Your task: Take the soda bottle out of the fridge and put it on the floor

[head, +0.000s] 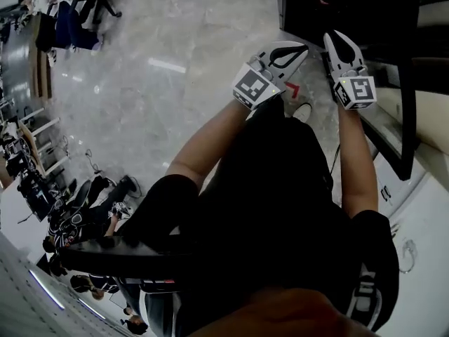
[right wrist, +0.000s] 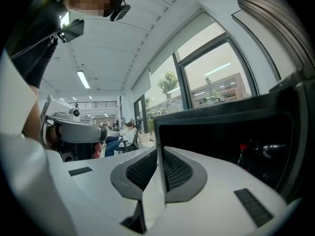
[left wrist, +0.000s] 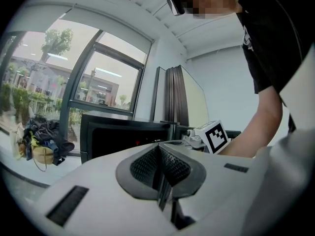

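Tongs of left gripper [left wrist: 159, 150] and right gripper [right wrist: 158, 154] pressed together; fridge [right wrist: 216, 116] interior murky.

Upper ctr: floor [head: 161, 83] bare, free passage. Upper rt: dark fridge [head: 351, 5] blocks way fwd. Far left edge: desks [head: 21, 62] & chairs [head: 77, 20], well apart. Lower left: seated people [head: 91, 216] crowd that corner.

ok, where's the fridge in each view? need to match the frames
Head view: fridge, the dark block at the top right.
Left gripper view: black box at centre-left, mid-height.
Right gripper view: fills the right half, front dark.
Shared landmark: the big window behind it, also in the right gripper view; not in the head view.
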